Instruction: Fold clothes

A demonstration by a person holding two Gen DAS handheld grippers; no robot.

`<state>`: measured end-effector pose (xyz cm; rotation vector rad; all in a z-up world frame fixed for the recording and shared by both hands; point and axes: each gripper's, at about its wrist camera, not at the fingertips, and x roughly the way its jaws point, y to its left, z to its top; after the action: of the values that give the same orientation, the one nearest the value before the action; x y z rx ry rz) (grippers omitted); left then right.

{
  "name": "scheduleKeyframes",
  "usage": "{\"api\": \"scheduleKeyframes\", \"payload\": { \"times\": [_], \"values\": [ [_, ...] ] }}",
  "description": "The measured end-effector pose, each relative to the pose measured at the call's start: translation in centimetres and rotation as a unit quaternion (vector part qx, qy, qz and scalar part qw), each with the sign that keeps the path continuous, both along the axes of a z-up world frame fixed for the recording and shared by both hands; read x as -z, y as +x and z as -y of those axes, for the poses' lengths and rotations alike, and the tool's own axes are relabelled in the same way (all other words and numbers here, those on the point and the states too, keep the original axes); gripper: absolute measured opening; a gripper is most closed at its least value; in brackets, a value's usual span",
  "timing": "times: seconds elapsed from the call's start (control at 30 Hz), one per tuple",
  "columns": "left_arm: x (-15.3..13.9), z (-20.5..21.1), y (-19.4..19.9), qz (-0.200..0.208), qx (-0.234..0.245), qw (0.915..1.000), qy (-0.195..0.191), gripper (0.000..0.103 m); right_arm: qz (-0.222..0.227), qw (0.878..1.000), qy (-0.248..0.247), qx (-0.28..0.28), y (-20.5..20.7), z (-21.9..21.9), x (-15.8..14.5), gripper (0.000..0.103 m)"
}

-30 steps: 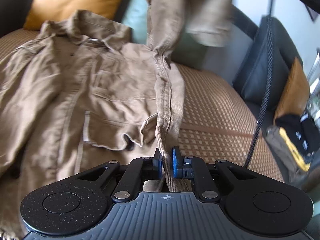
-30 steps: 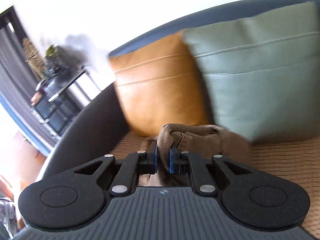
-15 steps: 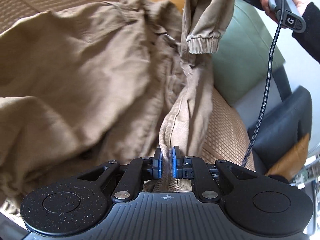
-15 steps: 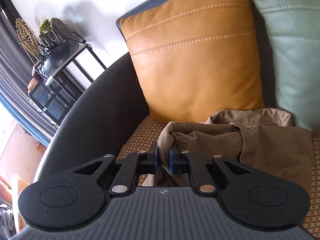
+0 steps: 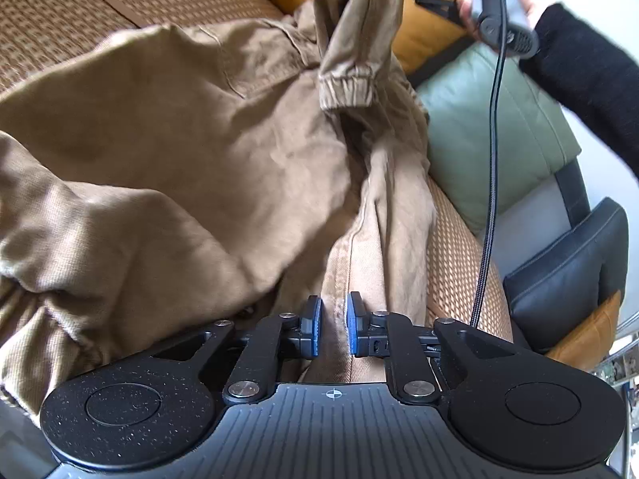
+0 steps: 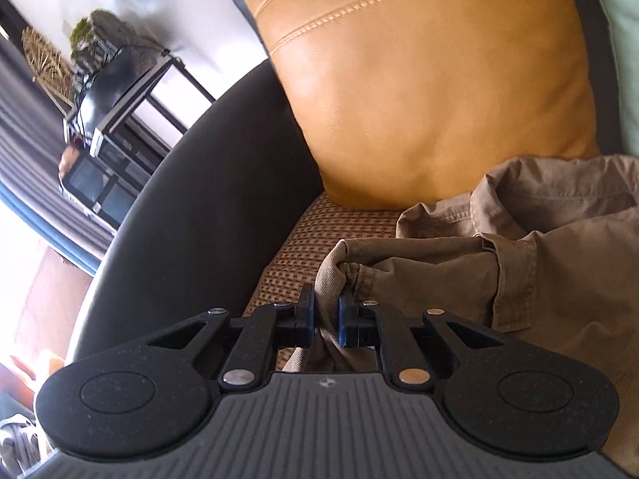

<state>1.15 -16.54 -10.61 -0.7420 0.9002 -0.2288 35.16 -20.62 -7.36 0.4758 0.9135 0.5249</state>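
A tan jacket (image 5: pixel 179 127) lies rumpled on the woven sofa seat (image 5: pixel 459 263). My left gripper (image 5: pixel 333 327) has the jacket's stitched edge between its blue pads, and its jaws are opening slightly. A sleeve with an elastic cuff (image 5: pixel 347 88) hangs from above, where a person's hand (image 5: pixel 499 12) holds the other gripper's handle. In the right wrist view my right gripper (image 6: pixel 325 319) is shut on a bunched fold of the jacket (image 6: pixel 539 279), low over the seat beside the orange cushion (image 6: pixel 431 92).
A green cushion (image 5: pixel 491 131) and a black cushion (image 5: pixel 567 271) stand on the right. A black cable (image 5: pixel 493 159) hangs down across them. The sofa's dark armrest (image 6: pixel 191 199) curves left of my right gripper, with a metal shelf (image 6: pixel 112 119) beyond it.
The right gripper has come down toward the seat by the orange cushion, carrying the fold. The left gripper rolled and shifted along the jacket; its pads stand a little wider apart.
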Motion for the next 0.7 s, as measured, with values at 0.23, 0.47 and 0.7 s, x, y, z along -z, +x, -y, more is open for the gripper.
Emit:
{"api": "scheduleKeyframes", "payload": {
  "times": [0.23, 0.47, 0.7],
  "values": [
    [0.5, -0.5, -0.7, 0.001, -0.001, 0.9993, 0.037, 0.008, -0.011, 0.999, 0.029, -0.031, 0.3, -1.8, 1.8, 0.012],
    [0.0, -1.1, -0.6, 0.004, 0.026, 0.9996, 0.014, 0.032, -0.022, 0.999, -0.001, -0.026, -0.3, -3.5, 3.9, 0.029],
    [-3.5, -3.5, -1.3, 0.034, -0.013, 0.9993, 0.008, 0.048, 0.061, 0.997, 0.024, -0.039, -7.1, 1.5, -4.9, 0.057]
  ]
}}
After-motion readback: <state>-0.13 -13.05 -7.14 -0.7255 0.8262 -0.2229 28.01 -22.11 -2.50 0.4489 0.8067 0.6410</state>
